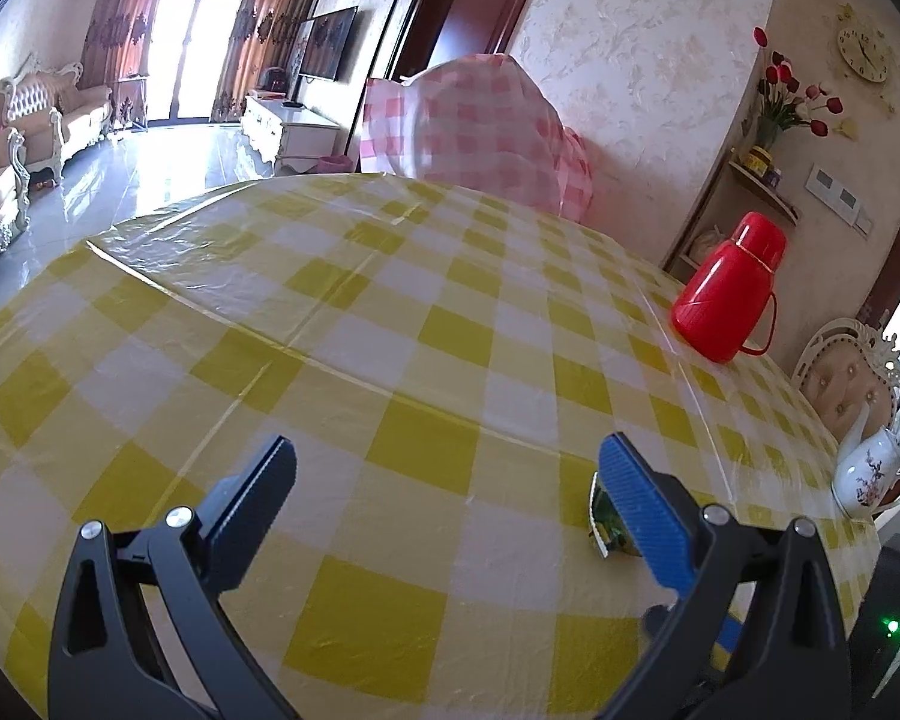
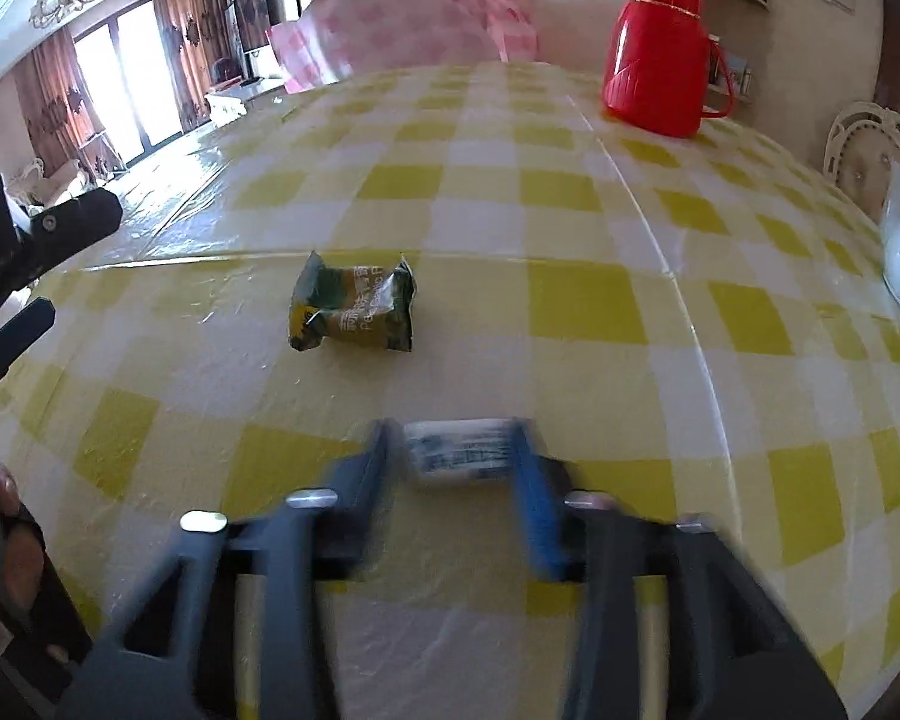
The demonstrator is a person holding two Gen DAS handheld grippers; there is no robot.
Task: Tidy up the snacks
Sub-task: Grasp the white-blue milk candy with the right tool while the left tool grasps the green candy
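Note:
A green snack packet (image 2: 354, 312) lies flat on the yellow checked tablecloth (image 2: 570, 240), ahead and a little left of my right gripper (image 2: 459, 450). My right gripper is shut on a small white snack packet (image 2: 456, 450) with dark print, held just above the cloth; the view is blurred. My left gripper (image 1: 447, 462) is open and empty over the table. The edge of the green packet (image 1: 600, 516) peeks out from behind its right finger (image 1: 636, 504). The left gripper also shows in the right wrist view (image 2: 36, 264), at the left edge.
A red thermos jug (image 1: 729, 288) stands at the table's far right, also in the right wrist view (image 2: 660, 42). A white flowered teapot (image 1: 867, 474) sits at the right edge. A chair covered in pink checked cloth (image 1: 480, 126) stands beyond the far edge.

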